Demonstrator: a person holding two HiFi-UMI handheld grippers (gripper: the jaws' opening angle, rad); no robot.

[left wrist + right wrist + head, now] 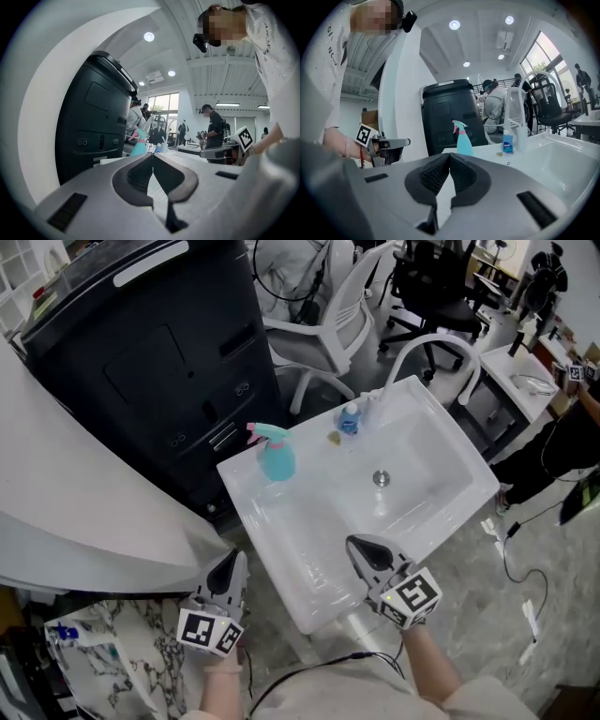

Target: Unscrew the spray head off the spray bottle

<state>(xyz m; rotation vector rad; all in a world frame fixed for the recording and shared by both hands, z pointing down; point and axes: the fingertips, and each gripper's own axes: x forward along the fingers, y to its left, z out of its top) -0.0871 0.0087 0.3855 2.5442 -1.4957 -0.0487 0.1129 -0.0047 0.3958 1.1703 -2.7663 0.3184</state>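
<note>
Both grippers sit low, close to the person. The left gripper (228, 563) has smooth grey plastic jaws with dark, bumpy pads. They are pressed together with nothing in them. The right gripper (362, 546) is the same: its pointy jaws are closed tight and hold nothing. Each one has a cube with black and white squares on it.

The right gripper hangs over the near edge of a white sink (281, 540). The sink is shiny and smooth, a square shape with round corners. It has a small round metal drain (381, 478) in the middle. The left gripper is beside the sink, not over it.

The spray bottle (277, 463) stands up on the far left corner of the sink, well apart from both grippers. It is see-through blue-green plastic, wide at the bottom and narrow on top. Its pink spray head (262, 433) sits on top of it. A small blue bottle (349, 418) stands near the bent white tap (427, 341). A big black box (159, 352) with flat sides stands behind the sink.
</note>
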